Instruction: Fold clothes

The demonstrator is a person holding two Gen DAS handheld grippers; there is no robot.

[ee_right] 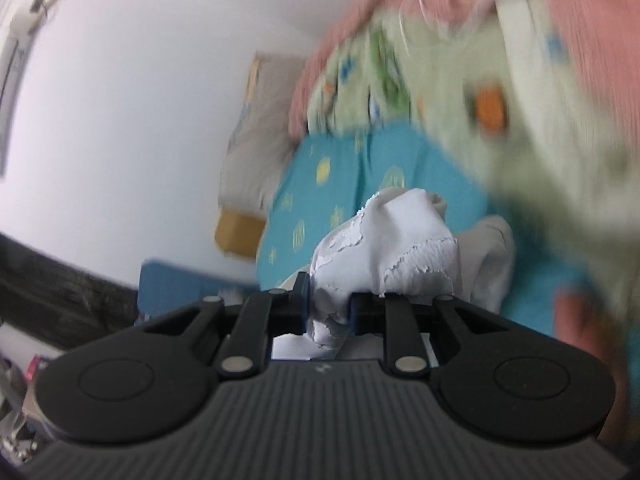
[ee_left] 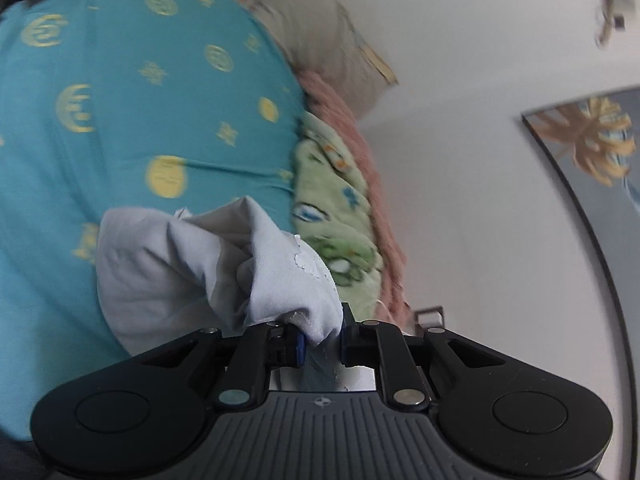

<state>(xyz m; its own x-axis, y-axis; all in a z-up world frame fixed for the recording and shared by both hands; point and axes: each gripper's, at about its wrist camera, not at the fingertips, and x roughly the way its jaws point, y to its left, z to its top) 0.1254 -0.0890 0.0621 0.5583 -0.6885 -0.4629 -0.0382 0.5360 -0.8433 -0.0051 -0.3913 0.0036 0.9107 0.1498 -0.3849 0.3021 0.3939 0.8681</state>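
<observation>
A pale grey garment (ee_left: 192,268) with a cracked white print bunches up in front of my left gripper (ee_left: 323,342), which is shut on a fold of it. The same garment (ee_right: 396,248) shows in the right wrist view, where my right gripper (ee_right: 330,314) is shut on another bunched part. The cloth hangs crumpled above a teal bedsheet (ee_left: 140,100) with yellow moons and stars, also seen as the teal sheet (ee_right: 348,184). Both views are tilted and blurred by motion.
A green patterned blanket (ee_left: 336,208) and a pink blanket (ee_left: 372,184) lie along the bed's edge by a white wall (ee_left: 460,140). A beige pillow (ee_left: 320,36) sits at the bed's end. A framed picture (ee_left: 592,152) hangs on the wall.
</observation>
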